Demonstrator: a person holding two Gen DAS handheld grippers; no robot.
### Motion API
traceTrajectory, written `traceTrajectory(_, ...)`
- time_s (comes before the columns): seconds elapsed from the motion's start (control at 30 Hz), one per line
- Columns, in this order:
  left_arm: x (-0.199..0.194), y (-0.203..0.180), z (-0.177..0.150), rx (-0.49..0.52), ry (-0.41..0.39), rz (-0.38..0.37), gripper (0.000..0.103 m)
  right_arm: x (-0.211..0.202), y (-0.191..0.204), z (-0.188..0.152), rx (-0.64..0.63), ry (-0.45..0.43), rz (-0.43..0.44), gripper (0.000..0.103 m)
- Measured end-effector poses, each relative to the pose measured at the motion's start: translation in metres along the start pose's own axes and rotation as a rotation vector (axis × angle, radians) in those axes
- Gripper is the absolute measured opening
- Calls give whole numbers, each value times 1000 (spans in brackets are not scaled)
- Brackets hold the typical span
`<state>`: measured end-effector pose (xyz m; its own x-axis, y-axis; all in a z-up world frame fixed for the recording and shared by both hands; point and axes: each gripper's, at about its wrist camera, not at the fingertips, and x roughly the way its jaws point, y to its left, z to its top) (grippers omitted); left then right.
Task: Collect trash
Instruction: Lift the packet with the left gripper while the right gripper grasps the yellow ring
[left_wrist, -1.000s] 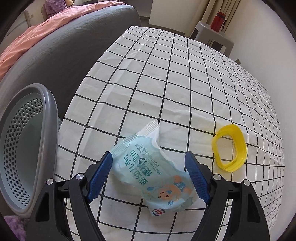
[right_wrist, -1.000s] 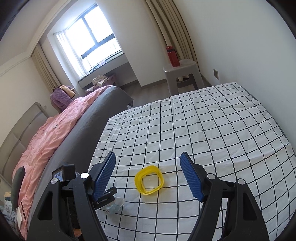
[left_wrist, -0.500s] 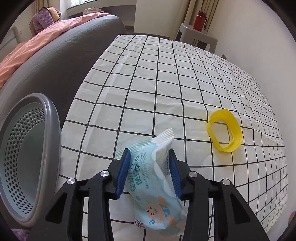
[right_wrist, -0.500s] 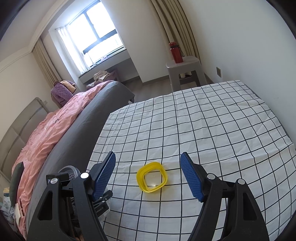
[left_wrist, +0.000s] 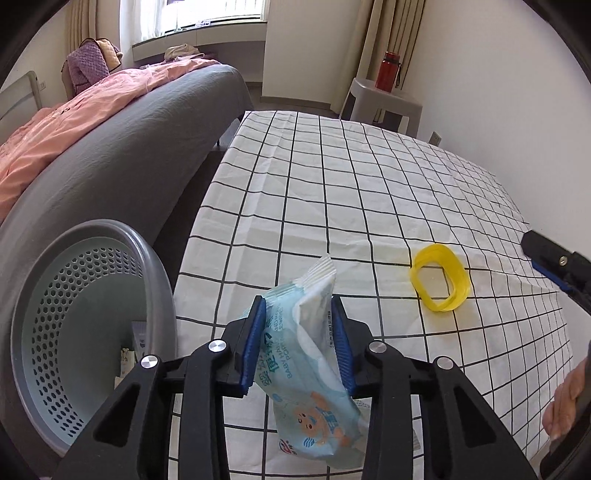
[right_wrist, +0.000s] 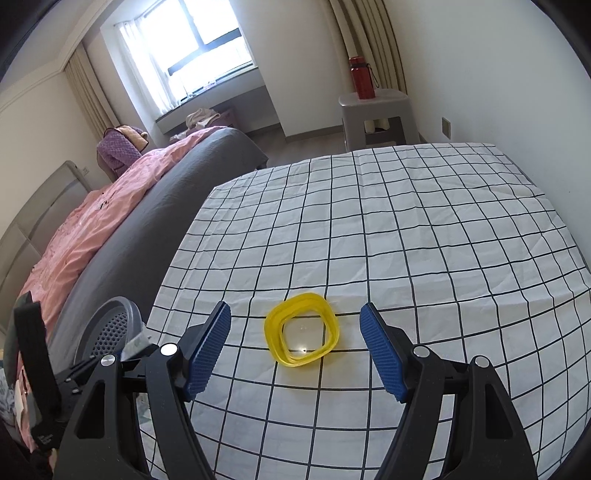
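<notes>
A pale blue wet-wipes packet (left_wrist: 310, 369) hangs crumpled above the checked cloth (left_wrist: 332, 206). My left gripper (left_wrist: 297, 306) pinches it between its blue pads, and the jaws are still closing on it. A grey perforated basket (left_wrist: 159, 266) with some scraps inside stands just left of that gripper, beside the cloth's edge. A yellow plastic ring (right_wrist: 330, 325) lies flat on the cloth. My right gripper (right_wrist: 295, 312) hovers open over it, one finger on each side and neither touching. From the left wrist view, the ring (left_wrist: 461, 277) lies to the right, with the right gripper (left_wrist: 554, 266) at the frame's edge.
A grey bed with a pink quilt (right_wrist: 110, 206) runs along the left behind the basket (right_wrist: 110, 332). A grey stool (right_wrist: 376, 110) carrying a red bottle (right_wrist: 362, 77) stands beyond the cloth's far edge. A white wall borders the right side. A person's hand (left_wrist: 565, 406) shows at lower right.
The left jaws have closed on the wipes packet and lifted it off the cloth, tilting up. The right gripper, still open, has come down closer to the yellow ring.
</notes>
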<state>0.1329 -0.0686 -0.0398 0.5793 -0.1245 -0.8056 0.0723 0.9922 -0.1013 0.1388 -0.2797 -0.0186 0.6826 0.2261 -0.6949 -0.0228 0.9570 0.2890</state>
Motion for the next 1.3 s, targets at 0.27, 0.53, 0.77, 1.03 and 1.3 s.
traceTrajectory(0.27, -22, 16, 6, 38, -70, 25, 34, 41, 7, -15, -60, 86, -41, 71)
traceTrajectory(0.53, -34, 40, 6, 44, -89, 35, 34, 78, 10, -20, -122, 141, -94, 82)
traceTrajectory(0.77, -42, 64, 8, 40, -96, 61, 34, 90, 20, -20, -183, 150, -136, 88)
traceTrajectory(1.03, -54, 99, 8, 15, -113, 119, 34, 110, 19, -23, -197, 189, -212, 85)
traceTrajectory(1.3, -59, 126, 1, -42, -121, 145, 34, 109, 33, -26, -225, 178, -192, 70)
